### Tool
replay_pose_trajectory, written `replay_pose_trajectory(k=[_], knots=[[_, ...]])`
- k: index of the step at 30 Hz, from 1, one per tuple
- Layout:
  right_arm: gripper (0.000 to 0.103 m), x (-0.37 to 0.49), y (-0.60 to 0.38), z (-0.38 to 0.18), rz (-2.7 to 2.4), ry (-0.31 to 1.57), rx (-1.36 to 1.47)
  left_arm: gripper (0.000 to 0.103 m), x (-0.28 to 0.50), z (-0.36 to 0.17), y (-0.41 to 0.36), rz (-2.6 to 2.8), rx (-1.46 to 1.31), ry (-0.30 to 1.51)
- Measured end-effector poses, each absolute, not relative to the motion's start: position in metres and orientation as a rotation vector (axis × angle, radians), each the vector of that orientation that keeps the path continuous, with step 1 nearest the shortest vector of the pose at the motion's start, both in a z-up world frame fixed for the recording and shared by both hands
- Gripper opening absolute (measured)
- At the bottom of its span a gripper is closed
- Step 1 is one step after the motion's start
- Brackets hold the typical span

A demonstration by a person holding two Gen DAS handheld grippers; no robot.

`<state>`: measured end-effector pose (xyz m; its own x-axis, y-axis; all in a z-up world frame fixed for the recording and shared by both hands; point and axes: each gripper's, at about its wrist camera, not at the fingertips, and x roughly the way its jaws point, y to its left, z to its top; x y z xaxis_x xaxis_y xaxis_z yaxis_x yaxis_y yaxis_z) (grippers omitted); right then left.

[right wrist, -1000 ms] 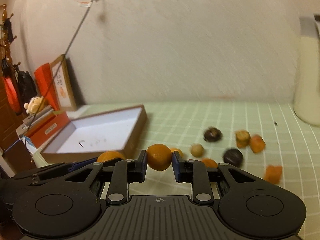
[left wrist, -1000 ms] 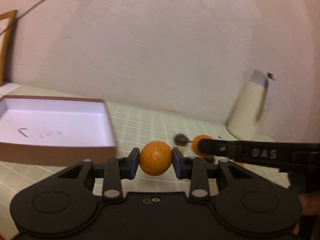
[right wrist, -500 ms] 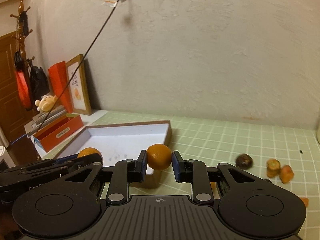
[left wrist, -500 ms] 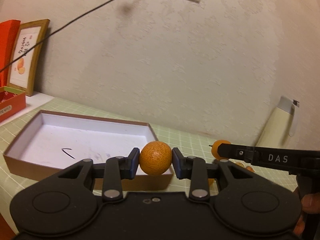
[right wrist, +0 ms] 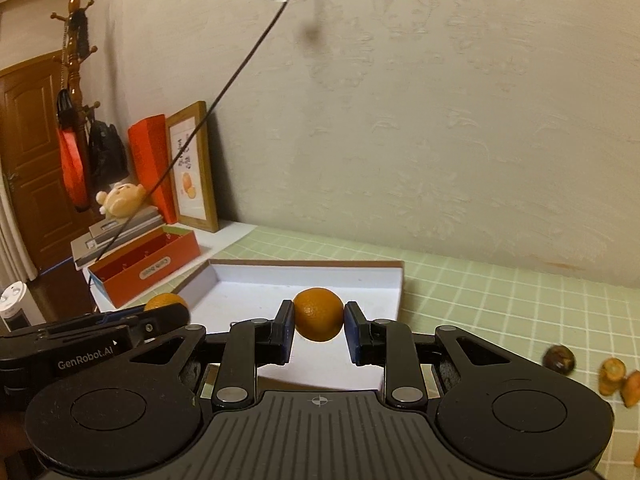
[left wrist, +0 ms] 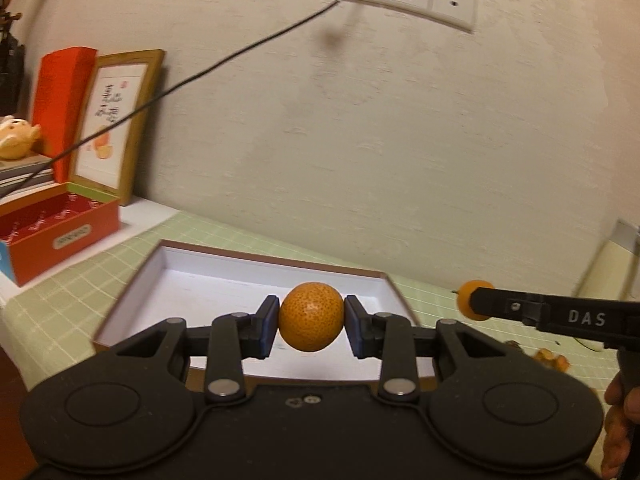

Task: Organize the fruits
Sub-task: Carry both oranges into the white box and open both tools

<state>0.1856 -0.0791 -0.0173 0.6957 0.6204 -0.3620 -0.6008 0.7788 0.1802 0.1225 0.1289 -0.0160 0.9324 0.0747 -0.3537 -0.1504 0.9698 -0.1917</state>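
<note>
My left gripper (left wrist: 311, 330) is shut on a speckled orange (left wrist: 311, 316), held above the near part of a shallow brown box with a white inside (left wrist: 208, 280). My right gripper (right wrist: 319, 327) is shut on a smaller orange (right wrist: 319, 314), held over the same box (right wrist: 280, 276). In the left wrist view the right gripper comes in from the right with its orange (left wrist: 466, 304). In the right wrist view the left gripper shows at lower left with its orange (right wrist: 164, 303). The box looks empty of fruit.
A green checked cloth (right wrist: 500, 300) covers the table. Loose fruits lie at right: a dark round one (right wrist: 559, 359) and orange pieces (right wrist: 612, 376). An open red box (right wrist: 144, 266), a framed picture (right wrist: 194, 168) and a hanging black cable (right wrist: 224, 88) stand at left. A cream jug (left wrist: 616, 264) stands far right.
Both grippers have swung left and slightly up with their oranges. They now hang over the white-lined box, and the loose fruits have slid to the right edge of view.
</note>
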Motion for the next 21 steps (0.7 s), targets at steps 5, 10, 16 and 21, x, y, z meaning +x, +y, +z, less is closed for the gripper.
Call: replay_pose_trajectory(k=[5, 10, 16, 21], knots=[[0.027, 0.196, -0.062, -0.019, 0.687, 0.407, 0.012, 0.026, 0.122, -0.013, 0.147, 0.184, -0.196, 0.336], [0.027, 0.212, -0.047, -0.025, 0.682, 0.397, -0.041, 0.026, 0.130, -0.017, 0.168, 0.283, -0.143, 0.349], [0.027, 0.230, -0.037, -0.035, 0.668, 0.388, -0.086, 0.026, 0.136, -0.021, 0.189, 0.360, -0.131, 0.364], [0.027, 0.250, -0.029, -0.036, 0.646, 0.360, -0.103, 0.026, 0.141, -0.024, 0.193, 0.392, -0.109, 0.373]])
